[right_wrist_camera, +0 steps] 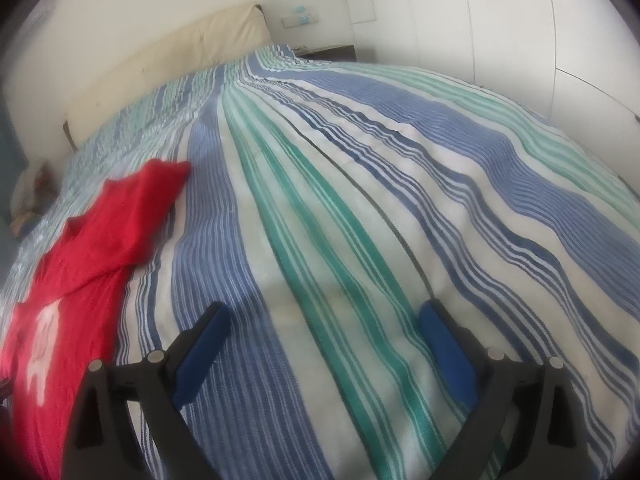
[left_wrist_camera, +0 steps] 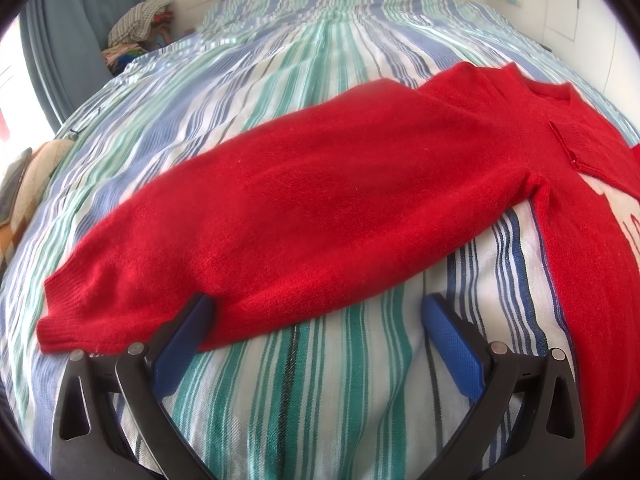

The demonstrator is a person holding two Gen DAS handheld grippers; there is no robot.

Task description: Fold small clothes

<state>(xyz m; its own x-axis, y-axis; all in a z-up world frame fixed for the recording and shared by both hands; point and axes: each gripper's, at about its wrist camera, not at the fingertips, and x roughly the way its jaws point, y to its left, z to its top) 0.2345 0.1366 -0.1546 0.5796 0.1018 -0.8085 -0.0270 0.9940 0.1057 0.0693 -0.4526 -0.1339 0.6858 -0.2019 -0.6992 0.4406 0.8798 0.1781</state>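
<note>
Bedroom, w/ a striped bedspread (left_wrist_camera: 320,400) in blue, green and white filling both views, cream headboard (right_wrist_camera: 168,64) at the far end. I'm looking at a red sweater (left_wrist_camera: 320,208) lying flat on the spread, one sleeve (left_wrist_camera: 200,256) stretched out long, its axis running from the cuff (left_wrist_camera: 60,316) at lower left up-right toward the collar (left_wrist_camera: 548,94).

I'm holding the left gripper (left_wrist_camera: 316,320) spread wide, nothing in it; its left finger (left_wrist_camera: 184,336) is sitting right at the sleeve's near edge, close to the cuff. So left hand is the nearer one, I'd say, for taking that sleeve.

I'm keeping the right gripper (right_wrist_camera: 324,332) gaping too, empty, over bare stripes; the sweater (right_wrist_camera: 80,248) is lying off to its left, well apart.

Writing: white print on the chest (right_wrist_camera: 42,340), too blurred to read. No brand tags showing.
</note>
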